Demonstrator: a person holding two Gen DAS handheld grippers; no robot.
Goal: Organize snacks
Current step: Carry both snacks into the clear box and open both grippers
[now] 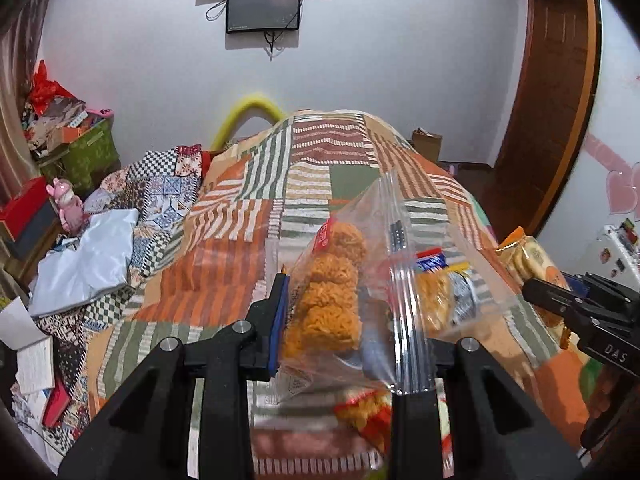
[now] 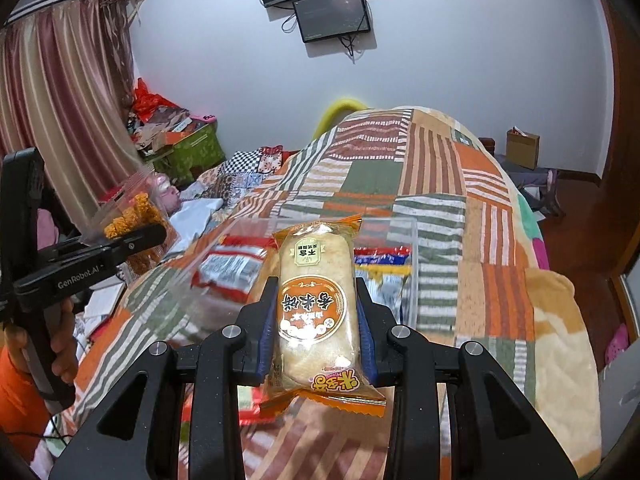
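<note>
**Two grippers loaded, one clear bag waiting to be filled**

Both grippers carry something above the patchwork bedspread [image 2: 440,184]. The right gripper [image 2: 318,312] pinches a rice-cracker packet [image 2: 316,304] across its width, blue pads pressed to both sides; the packet's long axis runs straight ahead along the fingers, orange crimped ends near and far. The left gripper [image 1: 340,320] holds a clear zip bag [image 1: 384,280] of orange noodle cakes [image 1: 332,288], the left pad against the bag's side; its right finger is hidden behind the plastic, so I judge a clamp rather than see it fully.

The move, as I judge it, turns on this: the bag lies to the packet's left, raised, while a clear tray [image 2: 412,264] of small sachets sits on the bedspread directly beyond the packet. The right gripper is nearer the tray.

Which way the bag's mouth faces is hard to make out, since its zip strip crosses the left view upright. Red packets under both grippers are blurred.
</note>
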